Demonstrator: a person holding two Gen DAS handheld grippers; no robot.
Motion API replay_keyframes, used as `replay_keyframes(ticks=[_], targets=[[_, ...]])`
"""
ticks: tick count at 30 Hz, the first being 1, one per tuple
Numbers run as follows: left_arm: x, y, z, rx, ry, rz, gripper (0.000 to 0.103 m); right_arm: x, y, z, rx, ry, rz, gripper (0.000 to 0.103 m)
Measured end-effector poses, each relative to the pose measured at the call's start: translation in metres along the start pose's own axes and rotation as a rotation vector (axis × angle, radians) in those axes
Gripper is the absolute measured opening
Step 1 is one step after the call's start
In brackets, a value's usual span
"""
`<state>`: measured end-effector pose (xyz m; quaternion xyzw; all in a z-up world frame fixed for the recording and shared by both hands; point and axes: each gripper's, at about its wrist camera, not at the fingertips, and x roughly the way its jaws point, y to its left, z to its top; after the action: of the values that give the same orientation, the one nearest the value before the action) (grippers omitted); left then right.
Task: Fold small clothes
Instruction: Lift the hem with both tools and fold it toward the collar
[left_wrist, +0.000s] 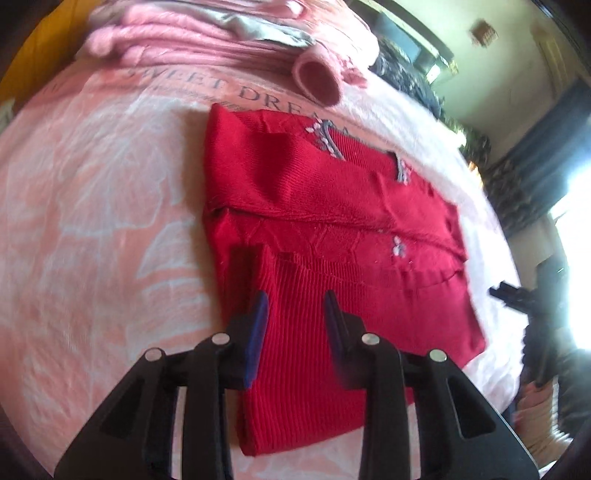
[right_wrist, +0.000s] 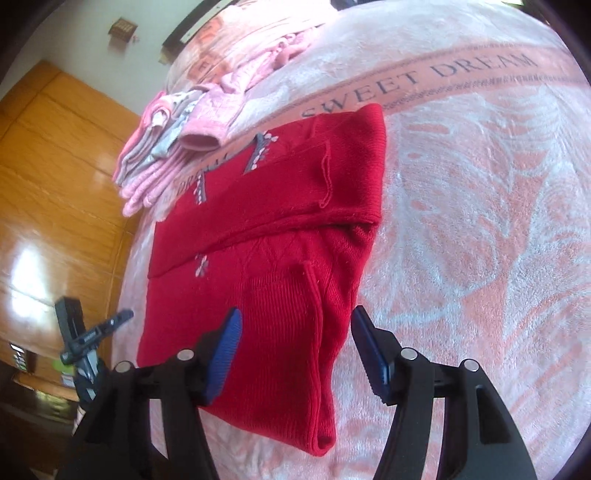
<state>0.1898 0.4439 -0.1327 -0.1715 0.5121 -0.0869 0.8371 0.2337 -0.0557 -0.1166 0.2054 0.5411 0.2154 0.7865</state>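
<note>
The red sweater (left_wrist: 332, 229) lies folded flat on the pink blanket (left_wrist: 92, 221), directly ahead of both claws. Left claw (left_wrist: 295, 325): jaws apart, empty, above the ribbed hem. Right claw (right_wrist: 295, 343): jaws wide apart, empty, straddling the sweater's near edge. Pink clothes (right_wrist: 177, 147) are stacked beyond it.

Pink clothes pile (left_wrist: 229, 33) cut off at top edge; dark object (left_wrist: 517, 295) beyond blanket (left_wrist: 92, 221) right edge unidentifiable.
</note>
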Motion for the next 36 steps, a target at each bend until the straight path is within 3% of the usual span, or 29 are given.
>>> replay_keyframes(ticks=[6, 10, 14, 16, 18, 24, 27, 29, 33, 36], targets=[[0.030, -0.015, 0.011, 0.141, 0.035, 0.129, 0.032, -0.003, 0.016, -0.013, -0.102, 0.000, -0.049, 0.062], [0.043, -0.016, 0.015, 0.171, 0.059, 0.143, 0.031, 0.003, 0.015, -0.018, -0.118, 0.016, -0.060, 0.062], [0.052, -0.013, 0.014, 0.168, 0.076, 0.165, 0.020, 0.007, 0.016, -0.019, -0.142, 0.019, -0.066, 0.062], [0.052, -0.010, 0.013, 0.160, 0.079, 0.156, 0.005, 0.007, 0.018, -0.016, -0.165, 0.009, -0.071, 0.062], [0.051, -0.008, 0.011, 0.156, 0.075, 0.148, 0.000, 0.007, 0.020, -0.013, -0.194, 0.000, -0.068, 0.062], [0.042, -0.008, 0.006, 0.156, 0.039, 0.158, 0.000, 0.023, 0.042, -0.007, -0.390, 0.033, -0.122, 0.062], [0.041, -0.008, 0.005, 0.156, 0.044, 0.148, 0.000, 0.039, 0.049, 0.001, -0.429, 0.060, -0.135, 0.062], [0.042, -0.008, 0.005, 0.158, 0.049, 0.150, 0.011, 0.052, 0.049, 0.008, -0.428, 0.075, -0.147, 0.062], [0.041, -0.011, 0.003, 0.171, 0.044, 0.155, 0.021, 0.083, 0.044, 0.019, -0.432, 0.122, -0.200, 0.061], [0.037, -0.014, 0.003, 0.191, 0.037, 0.163, 0.025, 0.086, 0.050, 0.015, -0.486, 0.108, -0.211, 0.038]])
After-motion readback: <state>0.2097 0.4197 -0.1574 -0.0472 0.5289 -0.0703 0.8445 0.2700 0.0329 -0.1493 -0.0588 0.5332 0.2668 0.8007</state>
